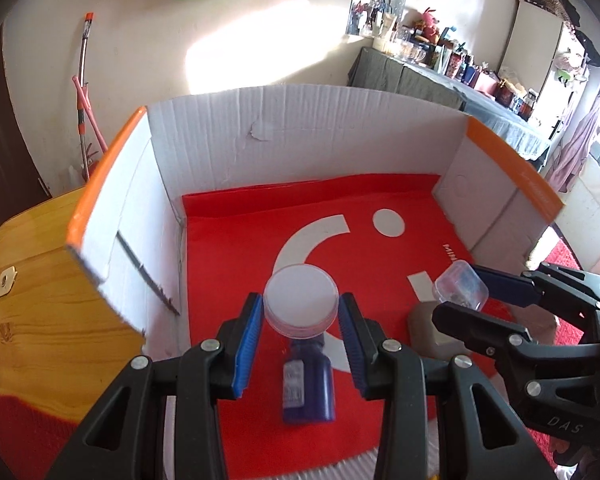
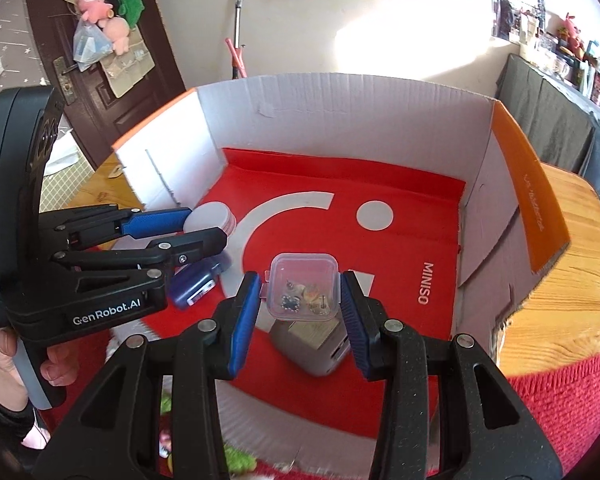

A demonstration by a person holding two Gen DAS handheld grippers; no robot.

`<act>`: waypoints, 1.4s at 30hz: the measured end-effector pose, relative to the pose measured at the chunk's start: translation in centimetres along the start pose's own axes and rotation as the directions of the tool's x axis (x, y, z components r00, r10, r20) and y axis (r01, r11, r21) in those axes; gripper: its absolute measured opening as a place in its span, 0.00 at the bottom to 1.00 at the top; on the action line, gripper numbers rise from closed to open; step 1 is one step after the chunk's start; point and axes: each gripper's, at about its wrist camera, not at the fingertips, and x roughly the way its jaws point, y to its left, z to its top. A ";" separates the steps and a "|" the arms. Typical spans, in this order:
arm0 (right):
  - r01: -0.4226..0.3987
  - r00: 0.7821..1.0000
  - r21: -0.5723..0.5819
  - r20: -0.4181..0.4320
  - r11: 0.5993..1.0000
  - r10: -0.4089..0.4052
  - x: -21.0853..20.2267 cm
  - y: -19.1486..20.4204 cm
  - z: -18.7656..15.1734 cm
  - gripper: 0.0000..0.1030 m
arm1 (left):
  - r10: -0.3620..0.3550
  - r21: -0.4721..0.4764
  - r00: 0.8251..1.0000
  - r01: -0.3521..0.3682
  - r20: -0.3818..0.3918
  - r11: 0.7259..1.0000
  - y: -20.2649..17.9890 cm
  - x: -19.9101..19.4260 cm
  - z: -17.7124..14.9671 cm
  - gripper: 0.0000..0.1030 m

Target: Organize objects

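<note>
From my left wrist view, my left tongs [image 1: 300, 316] are clamped on a round jar [image 1: 300, 306], white lid facing up, held over the red floor of the box [image 1: 260, 120]. Directly below and nearer me lies a blue bottle [image 1: 309, 384], its long axis running toward me, so the jar has to go down clear of it, I judge on the bare red further in or to the left. My right tongs [image 1: 466, 298] show at the right edge. From my right wrist view, those right tongs [image 2: 300, 304] grip a small clear case [image 2: 302, 286] of trinkets by its two sides. It hangs straight over a grey block [image 2: 314, 344] on the floor; open red lies beyond and to the right.
</note>
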 end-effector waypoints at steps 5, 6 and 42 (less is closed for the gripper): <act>0.017 1.000 0.010 -0.011 1.000 -0.017 1.3 -0.5 0.5 0.38 | 0.002 -0.013 0.999 -0.002 -0.035 1.000 0.5 1.5 0.4 0.39; 0.019 1.000 0.012 -0.013 1.000 -0.019 1.5 -0.5 0.6 0.38 | 0.002 -0.017 0.999 -0.003 -0.039 1.000 0.6 1.7 0.4 0.39; 0.040 0.990 0.037 -0.136 0.998 -0.035 4.4 -2.7 0.9 0.37 | 0.082 0.051 0.989 -0.077 -0.124 0.996 0.3 2.4 -1.2 0.40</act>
